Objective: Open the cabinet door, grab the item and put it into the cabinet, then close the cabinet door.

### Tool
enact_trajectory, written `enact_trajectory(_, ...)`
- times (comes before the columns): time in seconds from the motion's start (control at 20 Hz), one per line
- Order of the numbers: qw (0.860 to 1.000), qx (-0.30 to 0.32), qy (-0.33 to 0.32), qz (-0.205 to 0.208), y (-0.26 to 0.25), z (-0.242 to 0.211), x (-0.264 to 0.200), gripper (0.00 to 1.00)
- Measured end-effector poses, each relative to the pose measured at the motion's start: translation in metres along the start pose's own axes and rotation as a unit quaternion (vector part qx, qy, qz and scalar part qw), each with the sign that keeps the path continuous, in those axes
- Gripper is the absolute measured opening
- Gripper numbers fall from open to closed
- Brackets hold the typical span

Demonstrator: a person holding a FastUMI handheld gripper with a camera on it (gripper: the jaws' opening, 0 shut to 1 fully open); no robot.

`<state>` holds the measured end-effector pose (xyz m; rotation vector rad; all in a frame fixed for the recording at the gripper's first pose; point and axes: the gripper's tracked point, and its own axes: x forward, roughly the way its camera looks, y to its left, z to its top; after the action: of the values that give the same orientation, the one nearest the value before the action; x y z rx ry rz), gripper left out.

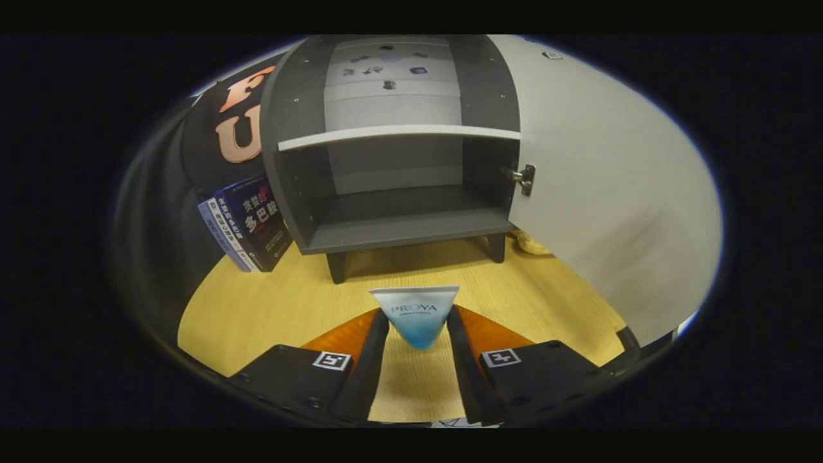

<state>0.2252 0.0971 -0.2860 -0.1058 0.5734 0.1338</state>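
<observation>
Tongs [416, 321] gripping tube [416, 315] before open cabinet [392, 186]

Even, fairly bright indoor light falls from above. The table [270, 308] glows warm and evenly lit, with a soft shadow under the cabinet [392, 161] beyond the gripper [416, 321]. The cabinet's lower bay is dim, its upper bay paler. The open door [611, 193], ahead and to the right of the fingers, is washed pale with a faint grey smudge of shadow low down. Strong fisheye bending curves the cabinet's sides and the shelf [398, 135]. Detail softens and darkens toward the rim; the books [247, 222] left of the cabinet look slightly blurred. The tube [416, 315] between the fingers is sharp.
</observation>
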Motion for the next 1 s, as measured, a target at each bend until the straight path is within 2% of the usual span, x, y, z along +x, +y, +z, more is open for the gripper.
enact_trajectory(0.5,0.998,-0.001,-0.052,0.043,0.047,0.136,-0.046,0.60)
enact_trajectory(1.0,0.993,-0.022,-0.098,0.057,0.064,0.247,-0.055,0.60)
